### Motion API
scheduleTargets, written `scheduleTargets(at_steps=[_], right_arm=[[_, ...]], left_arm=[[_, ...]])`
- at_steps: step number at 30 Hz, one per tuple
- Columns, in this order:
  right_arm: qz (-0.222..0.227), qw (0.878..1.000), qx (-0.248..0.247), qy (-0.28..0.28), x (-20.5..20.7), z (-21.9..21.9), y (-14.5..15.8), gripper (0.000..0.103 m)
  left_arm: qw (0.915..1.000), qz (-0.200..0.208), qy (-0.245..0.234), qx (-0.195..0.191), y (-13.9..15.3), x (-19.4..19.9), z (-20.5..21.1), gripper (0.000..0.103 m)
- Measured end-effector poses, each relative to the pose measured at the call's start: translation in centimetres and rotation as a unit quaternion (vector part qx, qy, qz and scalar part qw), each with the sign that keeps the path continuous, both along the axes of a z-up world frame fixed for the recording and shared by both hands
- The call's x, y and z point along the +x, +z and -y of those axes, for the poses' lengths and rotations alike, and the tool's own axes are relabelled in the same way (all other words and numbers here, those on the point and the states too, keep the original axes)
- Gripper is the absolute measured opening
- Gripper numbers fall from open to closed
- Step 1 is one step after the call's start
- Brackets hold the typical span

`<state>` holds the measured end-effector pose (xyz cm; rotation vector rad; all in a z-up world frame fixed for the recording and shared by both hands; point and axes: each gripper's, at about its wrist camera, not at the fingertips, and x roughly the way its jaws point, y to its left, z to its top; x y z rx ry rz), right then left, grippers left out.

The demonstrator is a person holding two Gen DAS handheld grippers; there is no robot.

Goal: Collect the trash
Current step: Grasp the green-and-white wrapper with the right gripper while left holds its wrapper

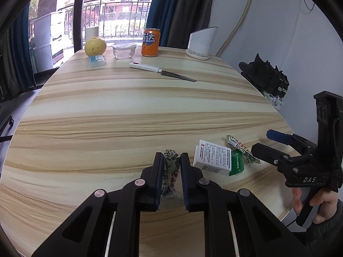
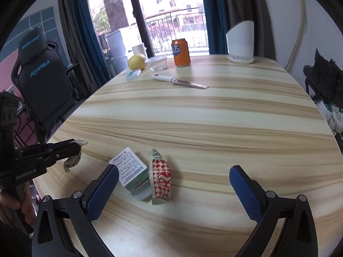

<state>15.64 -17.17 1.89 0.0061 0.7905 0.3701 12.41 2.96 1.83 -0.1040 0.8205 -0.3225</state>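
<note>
Left gripper (image 1: 170, 160) clamped on crumpled wrapper (image 1: 170, 167). Right gripper (image 2: 173, 177) wide apart over red wrapper (image 2: 161, 177), beside box (image 2: 130, 169). Might grab box too.

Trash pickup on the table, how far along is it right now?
Nothing looks binned yet; no bin is in view. In hand: the left gripper has its jaws shut on a crumpled wrapper. The right gripper is open, with the white box and the red wrapper lying between its jaws, both untouched on the table. Left: those two pieces, and dropping everything off.
</note>
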Motion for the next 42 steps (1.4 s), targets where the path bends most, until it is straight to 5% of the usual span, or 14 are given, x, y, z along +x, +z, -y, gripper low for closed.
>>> scheduleTargets(at_steps=[12,21,32,42], right_arm=[[-0.026,0.999,-0.039,0.002,1.2,-0.7,-1.7,0.102],[-0.032,0.998,-0.061,0.010,1.7,-1.4,-2.6,0.078],[-0.016,0.998,-0.049,0.022,1.6,-1.6,-2.1,0.022],[0.006,0.999,-0.035,0.027,0.8,-1.6,-0.9,0.009]], left_arm=[[0.9999,0.000,-0.002,-0.017,-0.2,-0.2,-0.8,0.011],[0.9998,0.003,-0.006,-0.020,0.0,-0.4,-0.8,0.011],[0.9997,0.004,-0.009,-0.024,0.0,-0.4,-1.0,0.011],[0.9995,0.014,-0.014,-0.024,0.9,-0.8,-0.6,0.011]])
